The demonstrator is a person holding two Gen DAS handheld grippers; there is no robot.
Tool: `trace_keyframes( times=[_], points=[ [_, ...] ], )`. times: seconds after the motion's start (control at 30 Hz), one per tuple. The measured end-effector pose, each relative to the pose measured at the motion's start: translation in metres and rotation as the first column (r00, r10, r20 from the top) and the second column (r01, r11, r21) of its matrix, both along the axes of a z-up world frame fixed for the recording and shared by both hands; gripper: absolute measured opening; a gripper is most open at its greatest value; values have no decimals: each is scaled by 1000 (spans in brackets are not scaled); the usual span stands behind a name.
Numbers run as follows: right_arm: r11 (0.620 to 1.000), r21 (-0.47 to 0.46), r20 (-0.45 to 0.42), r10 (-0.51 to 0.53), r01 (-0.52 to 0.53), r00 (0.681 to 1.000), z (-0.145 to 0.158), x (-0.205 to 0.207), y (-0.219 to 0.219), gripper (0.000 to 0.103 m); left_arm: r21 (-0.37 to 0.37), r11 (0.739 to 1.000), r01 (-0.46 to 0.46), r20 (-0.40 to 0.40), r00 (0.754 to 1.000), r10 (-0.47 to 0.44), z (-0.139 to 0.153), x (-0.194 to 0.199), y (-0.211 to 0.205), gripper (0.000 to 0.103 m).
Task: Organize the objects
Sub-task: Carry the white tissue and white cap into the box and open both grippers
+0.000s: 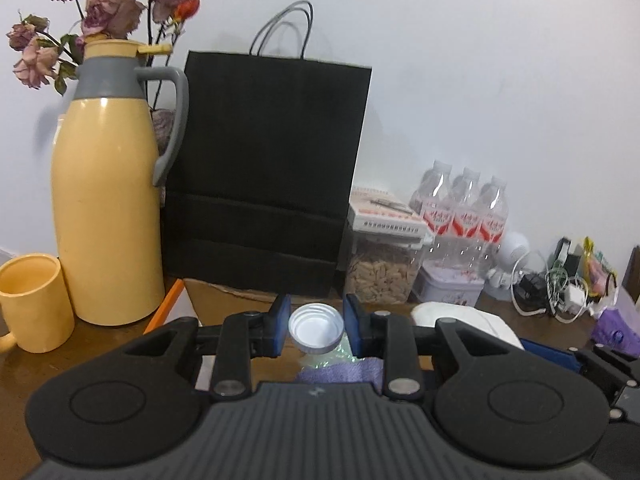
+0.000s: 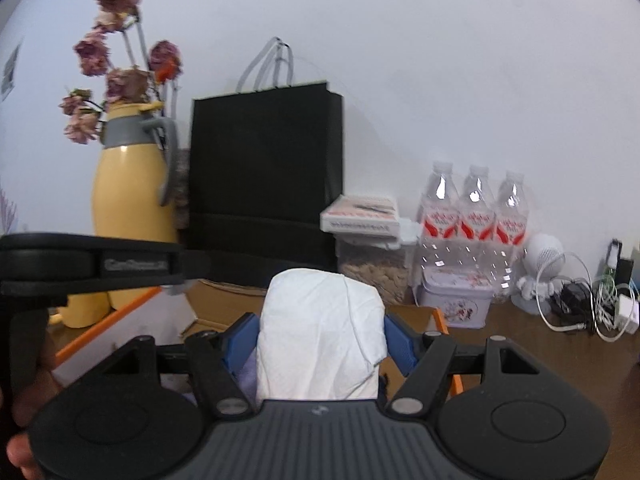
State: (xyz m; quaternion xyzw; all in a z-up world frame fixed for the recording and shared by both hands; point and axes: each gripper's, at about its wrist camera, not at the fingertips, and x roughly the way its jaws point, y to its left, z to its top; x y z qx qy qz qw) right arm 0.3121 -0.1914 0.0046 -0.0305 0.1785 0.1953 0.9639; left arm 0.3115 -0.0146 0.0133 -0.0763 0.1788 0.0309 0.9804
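The bottle cap point(image 1: 316, 329) looks like smooth white plastic with a ribbed rim. The thermos point(image 1: 108, 208) is glossy yellow plastic, the bag point(image 1: 264, 176) matt black paper. The bottles point(image 2: 472, 216) are clear, shiny plastic; the worktop point(image 2: 540, 360) is brown wood.

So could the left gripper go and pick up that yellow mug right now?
Probably not yet: the left gripper is shut on a white bottle cap, so its jaws are taken. The yellow mug itself stands unblocked beside the yellow flask.

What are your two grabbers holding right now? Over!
Left gripper shut on white cap. Right gripper shut on white pack. Black bag and bottles ahead.
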Motion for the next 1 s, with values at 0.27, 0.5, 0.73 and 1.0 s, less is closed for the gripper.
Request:
trace_keyframes(
  times=[0.27, 0.5, 0.73, 1.0],
  points=[
    [1000, -2, -40, 5, -5, 999, -10, 5, -8, 68, 30, 999, 19, -24, 1000, -18, -11, 0, -5, 30],
    [1000, 1, -50, 27, -27, 998, -9, 0, -8, 99, 32, 999, 9, 13, 1000, -10, -5, -9, -6, 98],
    [1000, 8, -55, 4, -3, 999, -10, 2, -11, 103, 23, 999, -23, 51, 998, 22, 0, -14, -6, 103],
    [1000, 12, -56, -4, 4, 998, -12, 3, -12, 103, 20, 999, -30, 53, 998, 29, 1, -15, -6, 103]
  ],
)
